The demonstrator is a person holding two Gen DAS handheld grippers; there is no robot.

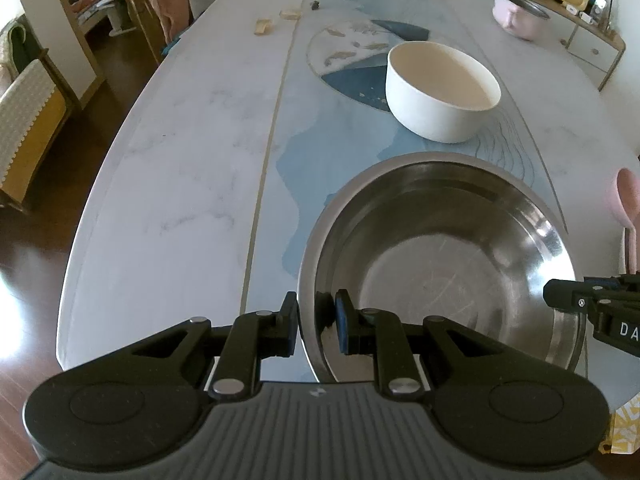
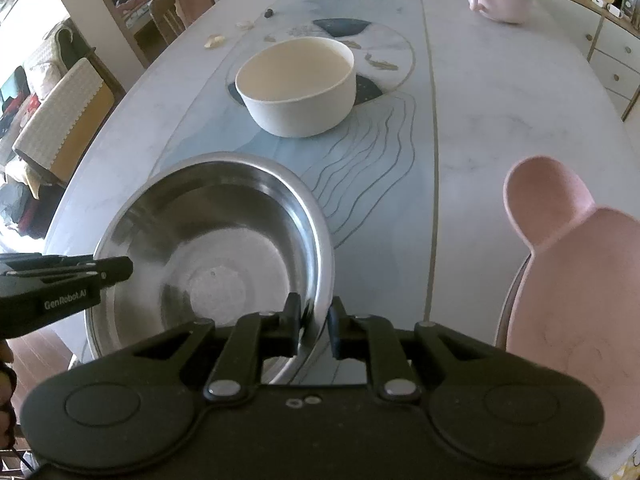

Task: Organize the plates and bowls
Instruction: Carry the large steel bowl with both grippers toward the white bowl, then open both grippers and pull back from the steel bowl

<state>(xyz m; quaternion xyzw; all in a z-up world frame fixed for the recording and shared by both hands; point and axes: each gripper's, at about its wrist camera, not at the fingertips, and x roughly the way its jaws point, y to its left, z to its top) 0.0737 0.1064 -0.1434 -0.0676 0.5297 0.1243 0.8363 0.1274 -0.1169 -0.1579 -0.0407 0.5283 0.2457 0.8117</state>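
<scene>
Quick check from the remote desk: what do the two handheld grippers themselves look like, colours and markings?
Both the left gripper and the right gripper are matte black plastic with linkage fingers joined by silver rivets, a round disc on each side, and a ribbed body. The finger pads look dark blue. White lettering on the left gripper's side reads GenRobot.AI.

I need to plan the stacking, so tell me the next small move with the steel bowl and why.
Probably set the steel bowl down flat on the table and only then open the jaws. The left gripper and the right gripper each pinch its rim on opposite sides, and it sits low over the table just short of the white bowl. Letting go early could drop it.
</scene>
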